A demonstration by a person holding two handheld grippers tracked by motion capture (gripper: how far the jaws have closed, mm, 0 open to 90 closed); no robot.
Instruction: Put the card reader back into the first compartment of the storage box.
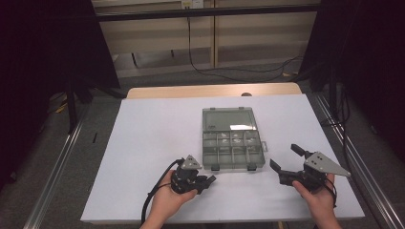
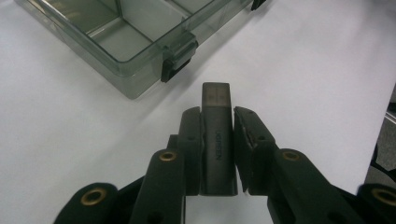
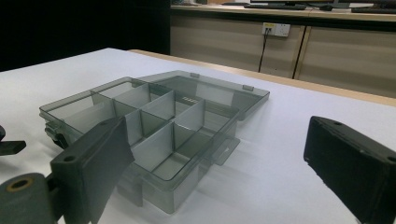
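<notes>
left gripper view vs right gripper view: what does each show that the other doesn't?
Left gripper view alone: the left claw shut on a dark USB stick, with a black latch on the box's near corner. Right gripper view alone: the right claw open with nothing between its jaws, the box's open lid lying flat behind it, and a wall socket. Both: the clear compartment box on the white table.

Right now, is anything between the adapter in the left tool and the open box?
Nothing visible. The left tool is shut on the adapter, and bare table lies between it and the box, whose lid is folded back, compartments open.
</notes>
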